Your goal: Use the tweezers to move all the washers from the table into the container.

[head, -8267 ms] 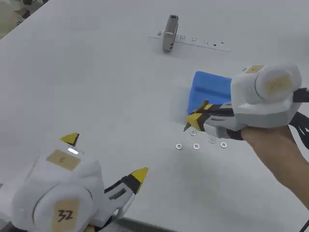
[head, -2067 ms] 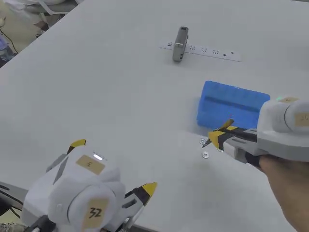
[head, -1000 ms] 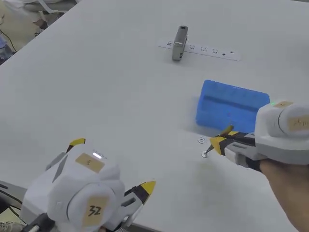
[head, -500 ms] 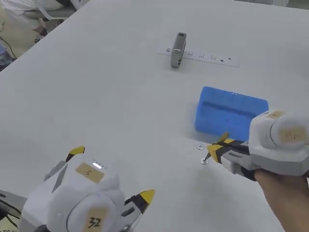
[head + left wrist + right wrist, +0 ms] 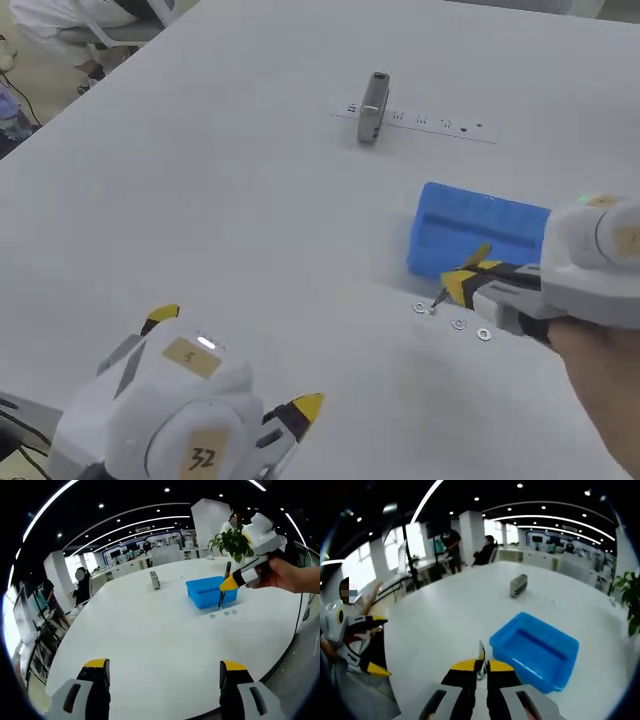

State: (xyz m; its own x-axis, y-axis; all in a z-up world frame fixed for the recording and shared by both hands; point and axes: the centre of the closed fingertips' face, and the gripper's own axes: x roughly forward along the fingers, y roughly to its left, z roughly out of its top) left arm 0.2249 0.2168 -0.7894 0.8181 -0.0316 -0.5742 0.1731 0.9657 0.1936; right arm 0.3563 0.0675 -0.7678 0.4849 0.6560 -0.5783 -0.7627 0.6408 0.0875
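The blue container (image 5: 480, 235) stands on the white table (image 5: 250, 200), at the right. Three small metal washers (image 5: 458, 324) lie in a row on the table in front of it. My right gripper (image 5: 458, 286) is shut on thin tweezers (image 5: 437, 300), whose tip hangs close by the leftmost washer (image 5: 419, 308). Whether the tip holds a washer I cannot tell. In the right gripper view the tweezers (image 5: 481, 655) stick out between the closed jaws, with the container (image 5: 535, 650) just ahead. My left gripper (image 5: 235, 360) is open near the front edge, holding nothing.
A white power strip (image 5: 425, 122) with a grey adapter (image 5: 375, 95) on it lies at the back of the table. The left gripper view shows the container (image 5: 210, 591), the washers (image 5: 226, 613) and the right gripper (image 5: 235, 580). People stand far off in the room.
My right gripper has drawn back towards the container, and the tweezer tip has left the spot it touched. Two washers beside it now show. The left gripper stays put.
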